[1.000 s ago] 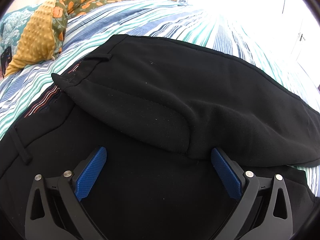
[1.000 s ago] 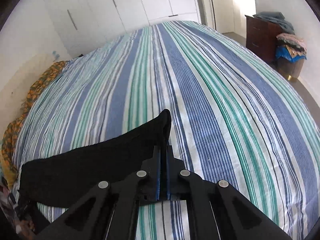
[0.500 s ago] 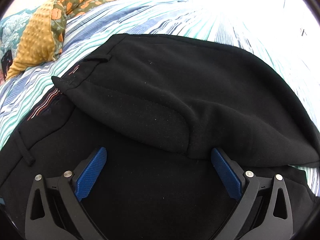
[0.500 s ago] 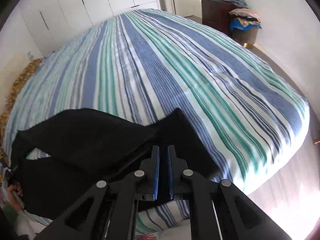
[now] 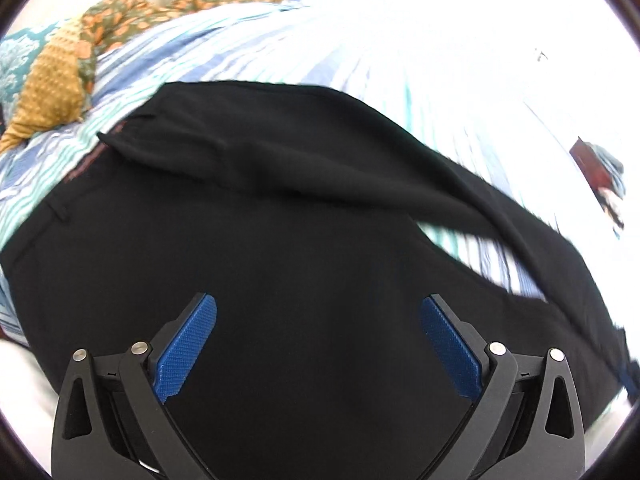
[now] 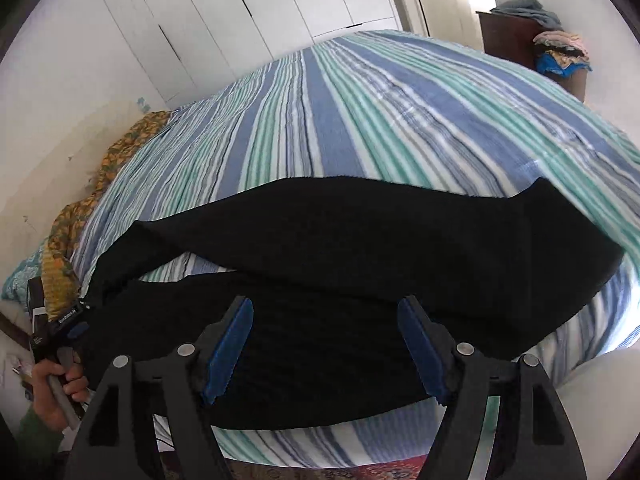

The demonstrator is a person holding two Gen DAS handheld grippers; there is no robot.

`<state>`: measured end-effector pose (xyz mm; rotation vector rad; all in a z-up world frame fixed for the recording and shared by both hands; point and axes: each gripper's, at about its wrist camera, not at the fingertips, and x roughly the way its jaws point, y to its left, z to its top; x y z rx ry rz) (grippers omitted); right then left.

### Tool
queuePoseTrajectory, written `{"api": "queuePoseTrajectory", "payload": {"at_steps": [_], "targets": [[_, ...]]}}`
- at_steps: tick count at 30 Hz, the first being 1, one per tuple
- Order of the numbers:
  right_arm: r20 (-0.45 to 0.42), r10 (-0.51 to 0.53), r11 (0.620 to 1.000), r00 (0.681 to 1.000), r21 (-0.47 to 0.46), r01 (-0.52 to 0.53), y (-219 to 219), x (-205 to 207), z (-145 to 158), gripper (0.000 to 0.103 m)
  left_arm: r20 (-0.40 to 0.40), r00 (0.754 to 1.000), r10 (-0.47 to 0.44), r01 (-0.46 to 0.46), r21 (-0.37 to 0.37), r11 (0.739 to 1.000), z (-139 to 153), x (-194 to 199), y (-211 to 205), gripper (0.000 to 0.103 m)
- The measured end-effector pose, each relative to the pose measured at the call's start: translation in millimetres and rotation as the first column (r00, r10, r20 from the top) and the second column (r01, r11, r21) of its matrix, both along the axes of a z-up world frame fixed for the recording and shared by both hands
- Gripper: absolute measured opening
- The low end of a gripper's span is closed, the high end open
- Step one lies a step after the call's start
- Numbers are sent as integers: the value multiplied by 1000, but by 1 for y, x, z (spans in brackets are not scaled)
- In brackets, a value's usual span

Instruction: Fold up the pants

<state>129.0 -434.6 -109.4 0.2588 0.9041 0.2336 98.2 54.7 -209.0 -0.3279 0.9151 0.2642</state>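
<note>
The black pants [image 5: 304, 208] lie on the striped bed, the waistband at the left, one leg lying along the other. In the right wrist view the pants [image 6: 360, 256] stretch across the near edge of the bed with the leg ends at the right. My left gripper [image 5: 318, 320] is open just above the seat of the pants and holds nothing. My right gripper [image 6: 325, 322] is open above the legs and holds nothing. The left gripper also shows at the far left in the right wrist view [image 6: 64, 328], held by a hand.
The bed has a blue, green and white striped cover [image 6: 360, 112]. An orange patterned blanket [image 5: 60, 80] lies by the head of the bed. White wardrobe doors [image 6: 248, 20] stand behind the bed. A dark dresser with piled clothes [image 6: 532, 40] stands at the right.
My right gripper has opened and let go of the leg end, which now lies on the bed. The upper leg has spread out to the right. The left gripper stayed open.
</note>
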Motion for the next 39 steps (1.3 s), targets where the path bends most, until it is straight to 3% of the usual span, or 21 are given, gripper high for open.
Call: {"api": "queuePoseTrajectory", "payload": {"at_steps": [2, 5, 7, 10, 24, 39], "targets": [[-1, 41, 999, 999, 23, -41, 19, -2, -12, 75, -32, 999, -39, 40, 7, 999, -11, -5, -13, 102], [-14, 109, 993, 994, -52, -110, 43, -10, -28, 75, -59, 994, -94, 98, 77, 992, -17, -1, -29, 102], [-27, 122, 989, 992, -81, -124, 47, -13, -35, 75, -51, 993, -107, 111, 73, 991, -16, 0, -30, 102], [-39, 110, 992, 993, -56, -112, 41, -11, -39, 75, -57, 993, -101, 104, 55, 993, -18, 2, -25, 102], [-72, 98, 995, 993, -10, -99, 36, -8, -48, 78, -92, 990, -109, 118, 111, 987, -30, 1, -34, 102], [-72, 104, 994, 992, -12, -105, 37, -8, -49, 80, -99, 989, -110, 121, 111, 986, -29, 1, -34, 102]]}}
